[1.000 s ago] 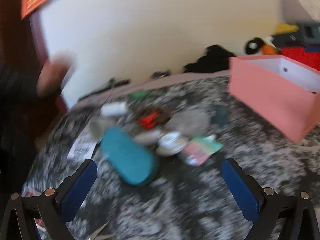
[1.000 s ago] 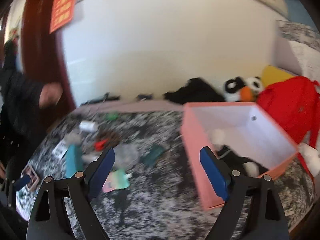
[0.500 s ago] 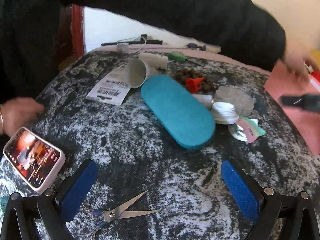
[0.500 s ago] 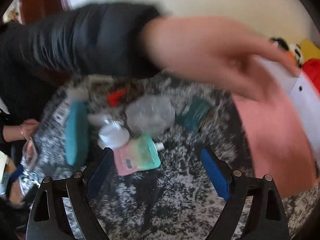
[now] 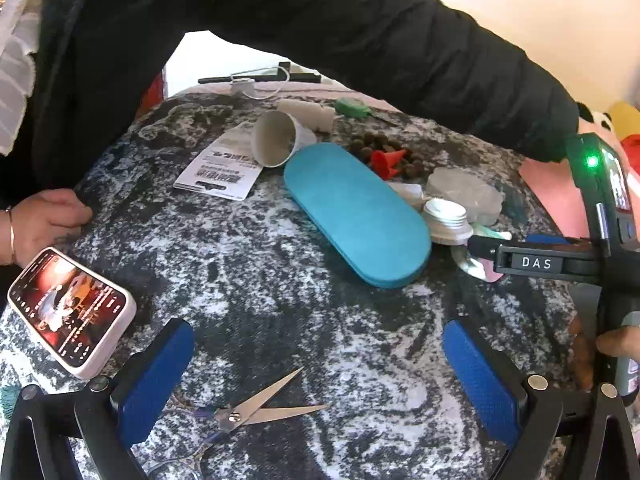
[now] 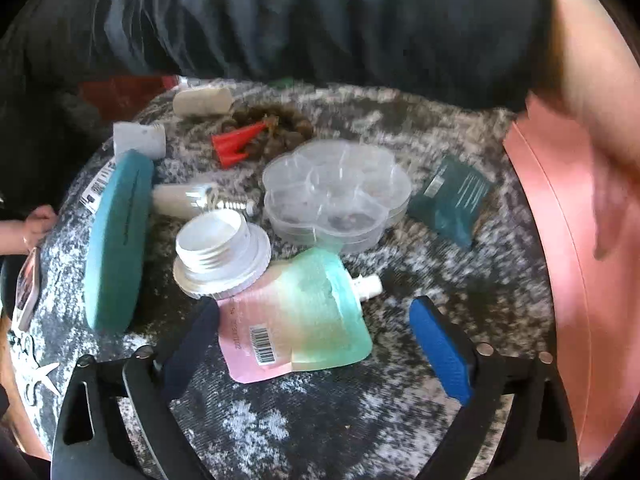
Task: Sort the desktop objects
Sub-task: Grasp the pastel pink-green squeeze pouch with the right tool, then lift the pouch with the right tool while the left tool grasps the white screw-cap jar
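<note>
Left hand-held gripper (image 5: 318, 364): blue ribbed pads spreading wide, holding nothing; steel scissors (image 5: 256, 410) lying between them, oblong teal felt case (image 5: 356, 214) lying ahead on mottled tabletop (image 5: 248, 280). Right hand-held gripper (image 6: 316, 348): gaping wide, flanking pink-green soft spouted pouch (image 6: 300, 320); white threaded jar (image 6: 222, 254) sitting just beyond.

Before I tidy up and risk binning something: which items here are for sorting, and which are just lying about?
For sorting:
teal case
spout pouch
clear compartment box
white threaded lid
red cone
paper cup
scissors
pink box, likely the bin

Lying about:
phone
another person's hand
</note>
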Demonstrator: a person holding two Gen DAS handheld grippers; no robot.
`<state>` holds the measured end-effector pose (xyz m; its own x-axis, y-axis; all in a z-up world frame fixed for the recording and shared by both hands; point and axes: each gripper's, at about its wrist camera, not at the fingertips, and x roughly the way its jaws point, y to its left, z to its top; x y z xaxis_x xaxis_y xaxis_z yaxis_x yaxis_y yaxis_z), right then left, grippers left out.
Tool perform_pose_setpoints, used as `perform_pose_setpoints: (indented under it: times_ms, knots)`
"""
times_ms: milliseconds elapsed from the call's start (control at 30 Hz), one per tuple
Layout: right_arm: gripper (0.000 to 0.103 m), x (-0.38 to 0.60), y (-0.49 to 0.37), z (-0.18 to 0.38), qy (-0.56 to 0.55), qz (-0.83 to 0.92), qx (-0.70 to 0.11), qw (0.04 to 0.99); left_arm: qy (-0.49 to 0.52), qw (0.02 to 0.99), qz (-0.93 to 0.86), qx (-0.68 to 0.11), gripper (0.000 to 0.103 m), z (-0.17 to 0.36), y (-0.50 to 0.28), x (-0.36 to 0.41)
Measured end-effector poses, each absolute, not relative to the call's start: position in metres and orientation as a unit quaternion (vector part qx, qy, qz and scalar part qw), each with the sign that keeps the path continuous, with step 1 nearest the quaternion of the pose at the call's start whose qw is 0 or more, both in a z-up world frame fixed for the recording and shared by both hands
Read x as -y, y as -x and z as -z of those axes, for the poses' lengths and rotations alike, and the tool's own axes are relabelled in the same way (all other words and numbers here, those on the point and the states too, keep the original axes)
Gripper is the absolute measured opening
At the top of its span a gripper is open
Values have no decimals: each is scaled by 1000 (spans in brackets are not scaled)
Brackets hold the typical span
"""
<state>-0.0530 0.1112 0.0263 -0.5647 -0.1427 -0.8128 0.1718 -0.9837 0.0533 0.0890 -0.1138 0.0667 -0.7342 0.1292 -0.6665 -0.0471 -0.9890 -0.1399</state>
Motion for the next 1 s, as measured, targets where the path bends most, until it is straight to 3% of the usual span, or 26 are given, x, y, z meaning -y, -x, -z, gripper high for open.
perform_pose_setpoints:
  times_ms: [233, 300, 333, 567, 900, 1000]
  knots:
    - [97, -100, 49, -11, -462, 880, -56, 95, 360, 49, -930, 53, 103, -68, -89, 111]
    - [86, -102, 50, -14, -458, 882, -43, 99, 362, 52, -929, 53, 103, -67, -88, 109]
    - [75, -104, 52, -16, -455, 884, -37, 101, 363, 53, -929, 52, 103, -67, -88, 108]
    - [73, -110, 44, -32, -453, 885, -25, 102, 360, 43, -932, 25, 103, -66, -90, 103]
    - [73, -140, -12, -128, -356, 927, 18, 116, 355, 62, -932, 35, 103, -66, -83, 82]
    - [73, -157, -20, -145, -345, 931, 45, 112, 326, 115, -937, 39, 103, -79, -80, 53]
